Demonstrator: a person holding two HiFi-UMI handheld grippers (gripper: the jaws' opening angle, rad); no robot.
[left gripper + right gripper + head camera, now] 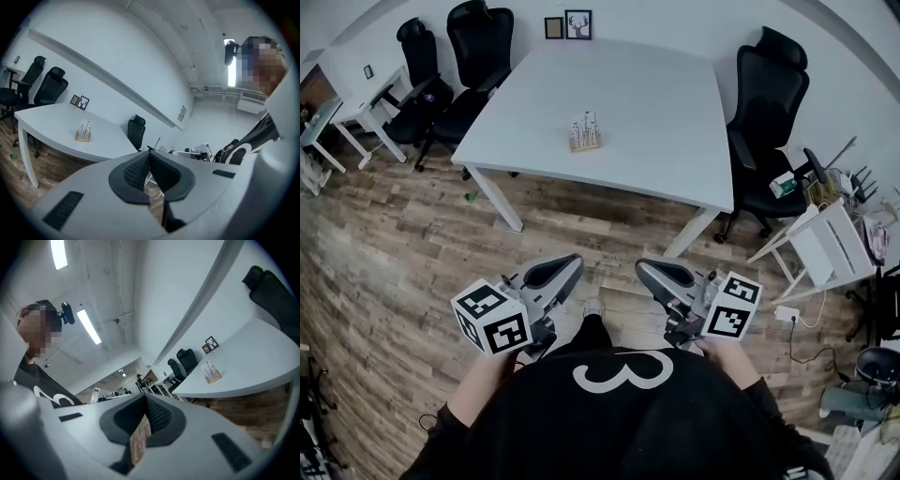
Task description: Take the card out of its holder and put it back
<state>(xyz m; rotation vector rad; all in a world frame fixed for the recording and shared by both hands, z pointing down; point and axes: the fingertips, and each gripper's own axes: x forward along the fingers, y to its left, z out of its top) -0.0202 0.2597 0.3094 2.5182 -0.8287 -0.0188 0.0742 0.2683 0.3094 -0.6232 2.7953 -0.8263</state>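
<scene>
A small wooden card holder [585, 134] with several upright white cards stands near the middle of the white table [666, 103]. It also shows far off in the left gripper view, card holder [84, 131], and in the right gripper view, card holder [211, 372]. Both grippers are held close to the person's body over the wooden floor, well short of the table. My left gripper [574, 262] [149, 152] is shut, its ribbed pads meeting with nothing between them. My right gripper [643, 267] [144, 395] has its tips together and holds nothing.
Black office chairs stand at the table's right [769, 103] and back left [478, 42]. Two small picture frames [570, 25] lean on the wall behind the table. A cluttered white side table [825, 234] stands at the right, and another white desk [356, 94] at the far left.
</scene>
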